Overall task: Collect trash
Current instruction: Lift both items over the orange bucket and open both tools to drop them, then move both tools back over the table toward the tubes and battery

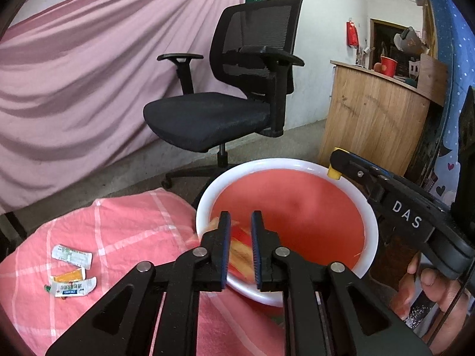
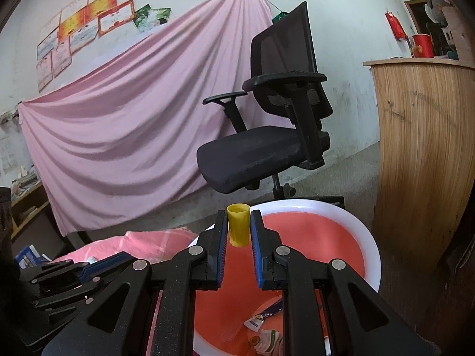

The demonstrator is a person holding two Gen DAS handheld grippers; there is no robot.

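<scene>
Two tools over red basin [image 1: 204, 204]: right tool [image 2: 238, 222] clamped on yellow cap [image 2: 238, 225] above rim; left tool [image 1: 240, 222] nearly closed, blurred orange wrapper [image 1: 240, 252] between pads, grip uncertain. Three wrappers [image 1: 72, 270] uncollected on pink bedding [image 1: 133, 225]. Risk: cap released early, bouncing outside basin; wrapper clinging to pads.

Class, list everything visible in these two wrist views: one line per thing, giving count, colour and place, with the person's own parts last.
Bin: one, red with white rim, below both grippers.
Yellow cap: one, yellow, between the right gripper's pads.
Orange wrapper: one, orange-red, between the left gripper's pads over the bin.
Loose wrappers: about three, white and orange, on the pink checked blanket.
Wrappers in bin: several, mixed colours.
Office chair: one, black, behind.
Pink sheet: one, on wall.
Wooden counter: one, right.
Left gripper: black.
Right gripper: black.
Hand: one, lower right.
</scene>
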